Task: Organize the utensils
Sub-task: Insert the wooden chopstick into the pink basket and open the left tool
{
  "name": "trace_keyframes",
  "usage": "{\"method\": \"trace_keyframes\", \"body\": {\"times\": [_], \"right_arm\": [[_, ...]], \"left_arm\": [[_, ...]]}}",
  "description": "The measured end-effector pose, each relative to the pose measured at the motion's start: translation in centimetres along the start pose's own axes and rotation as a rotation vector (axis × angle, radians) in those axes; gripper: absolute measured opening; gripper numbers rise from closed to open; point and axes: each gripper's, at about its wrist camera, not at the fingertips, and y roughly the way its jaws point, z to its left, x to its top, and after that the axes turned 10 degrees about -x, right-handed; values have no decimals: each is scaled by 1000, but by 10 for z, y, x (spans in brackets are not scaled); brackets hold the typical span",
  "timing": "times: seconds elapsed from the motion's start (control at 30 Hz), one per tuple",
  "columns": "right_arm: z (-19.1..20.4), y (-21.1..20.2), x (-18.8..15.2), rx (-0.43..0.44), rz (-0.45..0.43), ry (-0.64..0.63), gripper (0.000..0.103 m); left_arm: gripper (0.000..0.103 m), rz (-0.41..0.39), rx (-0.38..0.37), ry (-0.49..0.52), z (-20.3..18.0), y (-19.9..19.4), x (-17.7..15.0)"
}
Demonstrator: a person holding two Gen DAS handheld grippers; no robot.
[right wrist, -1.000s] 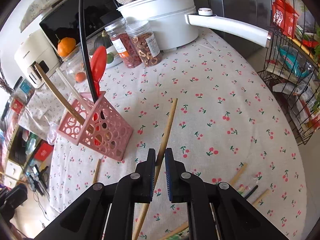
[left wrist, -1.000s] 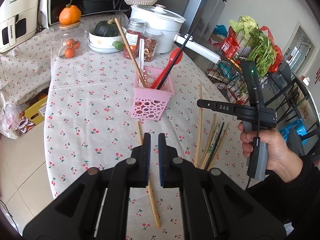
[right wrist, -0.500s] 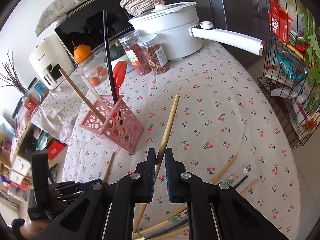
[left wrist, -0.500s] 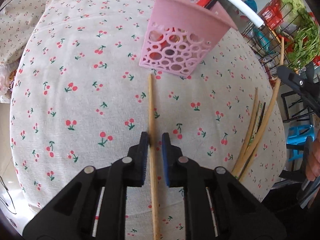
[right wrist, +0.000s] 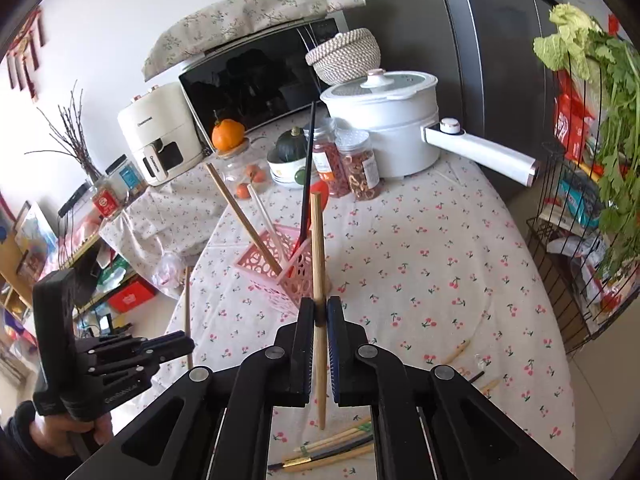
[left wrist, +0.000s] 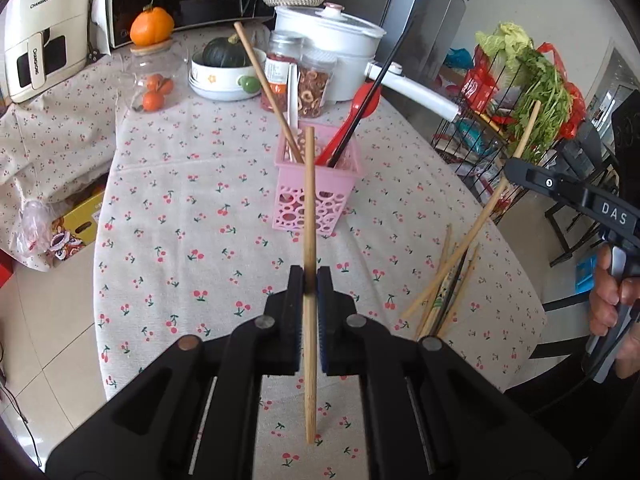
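My left gripper (left wrist: 310,276) is shut on a bamboo chopstick (left wrist: 309,200), held upright above the cherry-print tablecloth in front of the pink basket (left wrist: 336,204). The basket holds a long bamboo chopstick, a white utensil, a red spoon and a black chopstick. My right gripper (right wrist: 320,308) grips a second bamboo chopstick (right wrist: 317,248), its jaws closing tighter on it, with the pink basket (right wrist: 260,258) just beyond. Several loose chopsticks (left wrist: 448,292) lie on the cloth at the right. The left wrist view shows the right gripper (left wrist: 510,168) at the right edge.
Behind the basket stand two jars (left wrist: 296,72), a bowl with a dark squash (left wrist: 224,68) and a white pot (left wrist: 332,40) with a long handle. A wire rack with greens (left wrist: 532,80) stands off the table's right edge. A microwave and a white appliance line the back.
My left gripper went down around a chopstick lying on the cloth, shut on it and lifted it upright. My right gripper rose with its chopstick and turned it more upright.
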Motion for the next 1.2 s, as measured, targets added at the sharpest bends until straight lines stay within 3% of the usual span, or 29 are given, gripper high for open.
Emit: {"method": "trace_keyframes", "body": {"times": [0.43, 0.63, 0.9, 1.2], "right_arm": [[9, -60, 38, 34, -222, -3, 6], [15, -62, 59, 58, -277, 23, 6], [21, -38, 74, 68, -281, 52, 6], [21, -8, 81, 43, -245, 67, 6]], "left_arm": [[7, -365, 3, 100, -23, -67, 56], [7, -458, 16, 117, -25, -68, 77], [7, -436, 62, 148, -18, -32, 90], [7, -314, 76, 99, 2, 17, 98]]}}
